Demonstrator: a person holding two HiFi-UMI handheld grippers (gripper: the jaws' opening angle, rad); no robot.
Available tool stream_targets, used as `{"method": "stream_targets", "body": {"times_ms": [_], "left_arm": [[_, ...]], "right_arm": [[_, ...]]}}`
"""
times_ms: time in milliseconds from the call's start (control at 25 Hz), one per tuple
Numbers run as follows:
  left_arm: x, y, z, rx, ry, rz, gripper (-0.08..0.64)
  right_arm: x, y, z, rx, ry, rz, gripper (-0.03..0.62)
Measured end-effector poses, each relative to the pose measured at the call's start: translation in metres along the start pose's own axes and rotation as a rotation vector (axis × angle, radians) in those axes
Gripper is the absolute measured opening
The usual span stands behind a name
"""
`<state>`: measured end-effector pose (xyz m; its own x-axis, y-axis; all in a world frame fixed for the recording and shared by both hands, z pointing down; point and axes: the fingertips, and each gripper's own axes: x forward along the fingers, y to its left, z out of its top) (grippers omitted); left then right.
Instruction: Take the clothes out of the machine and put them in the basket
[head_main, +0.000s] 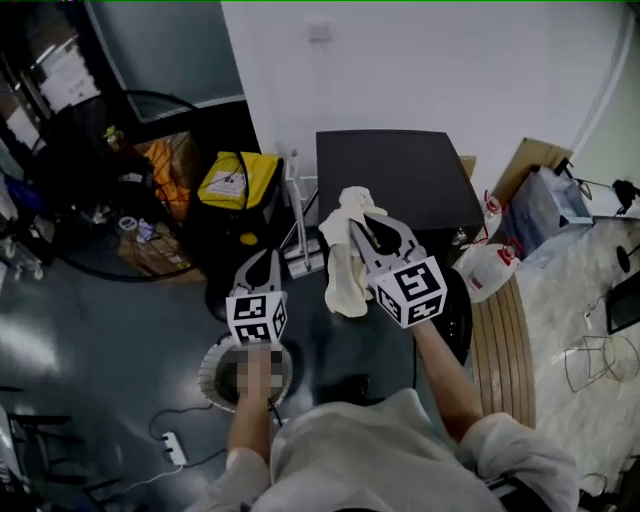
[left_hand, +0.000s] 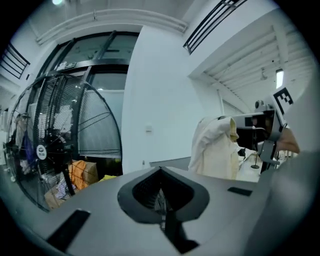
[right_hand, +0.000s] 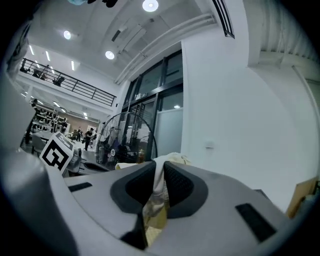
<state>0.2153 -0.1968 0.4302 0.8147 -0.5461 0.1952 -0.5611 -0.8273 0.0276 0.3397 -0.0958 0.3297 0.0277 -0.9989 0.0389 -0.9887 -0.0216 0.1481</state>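
This is looking like a lab or workshop hall, not a home. A mezzanine railing is running along an upper level under a high ceiling, where recessed lights are shining. Tall glass doors are rising beside a plain white wall. A big caged industrial fan is standing on the grey floor, with an orange bag and other clutter crowding around it. A white power strip is lying with its cable trailing loose, cardboard is leaning by the wall, and people are standing far off in the open hall.
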Motion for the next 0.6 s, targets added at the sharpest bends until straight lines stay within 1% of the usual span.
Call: {"method": "stream_targets", "body": {"times_ms": [200, 320, 600], "left_arm": [[-0.064, 0.064, -0.011, -0.025, 0.011, 0.107, 0.018], [-0.108, 0.096, -0.019, -0.042, 0.016, 0.172, 0.018], [-0.208, 0.144, -0.037, -0.077, 0.013, 0.335, 0.018]], "right_arm": [[0.029, 0.081, 0.024, -0.005, -0.024, 0.119, 0.061], [0.038, 0.129, 0.041, 0.001, -0.047, 0.192, 0.061], [0.044, 0.237, 0.076, 0.019, -0.106, 0.389, 0.061]]}}
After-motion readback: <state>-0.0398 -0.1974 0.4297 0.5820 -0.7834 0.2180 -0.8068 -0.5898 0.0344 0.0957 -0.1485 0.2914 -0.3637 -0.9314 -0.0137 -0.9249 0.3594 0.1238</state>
